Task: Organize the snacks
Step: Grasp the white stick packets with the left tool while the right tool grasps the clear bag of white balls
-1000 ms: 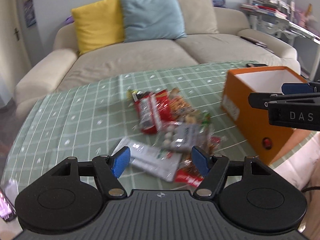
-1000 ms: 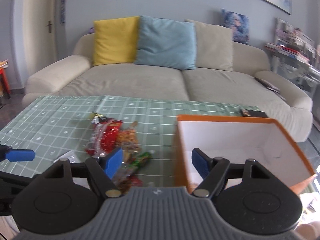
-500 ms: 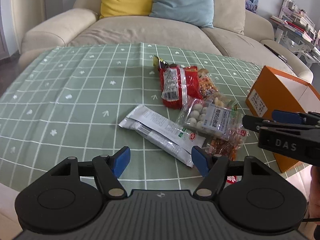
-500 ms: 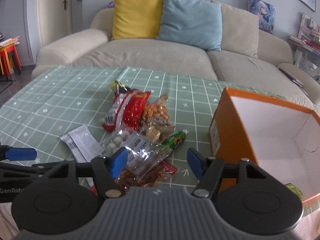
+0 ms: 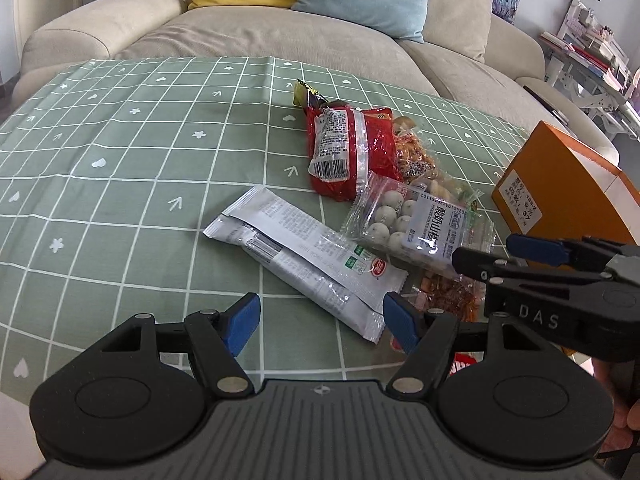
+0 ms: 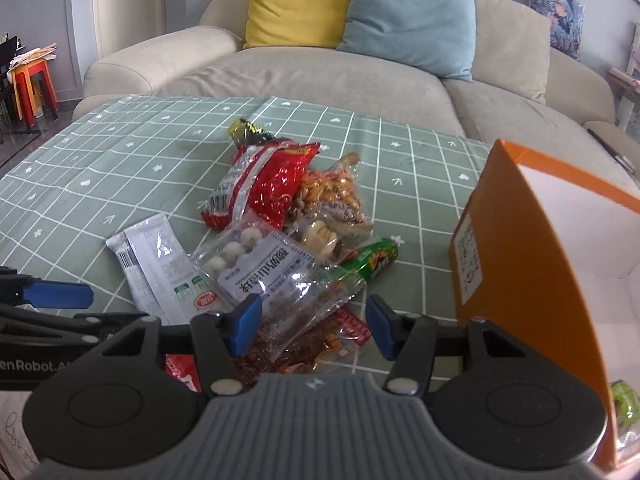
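Note:
A pile of snack packets lies on the green checked tablecloth (image 5: 120, 184): a red packet (image 5: 340, 152), a clear bag of white balls (image 5: 408, 220), two silvery white packets (image 5: 304, 256) and a green packet (image 6: 368, 260). My left gripper (image 5: 320, 326) is open just above the near end of the white packets, touching nothing. My right gripper (image 6: 314, 326) hovers low over the clear bag (image 6: 272, 272) and a reddish-brown packet (image 6: 288, 348). Its jaws are closing, with the pads apart from both. An orange box (image 6: 532, 248) stands to its right.
A beige sofa (image 6: 320, 80) with a yellow cushion (image 6: 296, 4) and a blue cushion (image 6: 408, 20) stands behind the table. The box's open white inside holds a small green item (image 6: 624, 400). Bare cloth stretches left of the pile. Red stools (image 6: 34, 84) stand far left.
Both grippers have come down and closer to the snack pile. The right gripper swung from over the box to the pile, and its jaws have narrowed. The left jaws kept their width.

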A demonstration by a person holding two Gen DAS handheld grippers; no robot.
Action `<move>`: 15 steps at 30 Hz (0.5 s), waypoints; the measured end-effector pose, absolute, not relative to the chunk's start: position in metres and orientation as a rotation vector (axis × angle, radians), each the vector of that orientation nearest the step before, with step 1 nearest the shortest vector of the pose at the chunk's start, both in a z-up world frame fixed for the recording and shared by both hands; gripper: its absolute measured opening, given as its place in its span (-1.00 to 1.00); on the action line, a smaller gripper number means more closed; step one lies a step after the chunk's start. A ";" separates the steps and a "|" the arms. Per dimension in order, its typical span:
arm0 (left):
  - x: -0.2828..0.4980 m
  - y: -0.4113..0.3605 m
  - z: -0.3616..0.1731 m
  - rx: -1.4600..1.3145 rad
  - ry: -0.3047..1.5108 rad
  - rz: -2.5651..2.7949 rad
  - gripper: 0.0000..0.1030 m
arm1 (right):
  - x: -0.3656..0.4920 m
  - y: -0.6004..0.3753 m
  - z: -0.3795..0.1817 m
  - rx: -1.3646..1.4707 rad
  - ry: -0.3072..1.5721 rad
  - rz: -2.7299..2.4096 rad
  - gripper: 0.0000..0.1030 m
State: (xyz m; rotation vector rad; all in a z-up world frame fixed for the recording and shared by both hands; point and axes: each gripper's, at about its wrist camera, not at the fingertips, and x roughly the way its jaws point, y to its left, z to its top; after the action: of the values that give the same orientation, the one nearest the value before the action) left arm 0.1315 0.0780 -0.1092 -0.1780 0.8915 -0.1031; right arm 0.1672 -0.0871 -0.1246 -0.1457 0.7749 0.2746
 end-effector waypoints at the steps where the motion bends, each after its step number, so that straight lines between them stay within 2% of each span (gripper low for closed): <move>1: 0.133 0.078 -0.110 -0.178 0.889 -0.097 0.60 | 0.168 -0.087 -0.126 -0.143 0.775 0.277 0.08; 4: 0.138 0.080 -0.111 -0.195 0.891 -0.081 0.60 | 0.170 -0.087 -0.125 -0.143 0.761 0.297 0.10; 7: 0.146 0.081 -0.113 -0.232 0.899 -0.065 0.60 | 0.173 -0.081 -0.123 -0.187 0.734 0.309 0.27; 11: 0.153 0.080 -0.114 -0.225 0.905 -0.037 0.58 | 0.183 -0.079 -0.122 -0.208 0.719 0.318 0.27; 15: 0.157 0.076 -0.118 -0.189 0.934 -0.028 0.30 | 0.192 -0.076 -0.125 -0.252 0.743 0.361 0.27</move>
State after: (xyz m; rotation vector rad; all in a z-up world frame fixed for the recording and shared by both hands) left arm 0.1573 0.0764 -0.1181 -0.1889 0.9344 -0.0282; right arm 0.1922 -0.0756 -0.1253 -0.2516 0.7434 0.3611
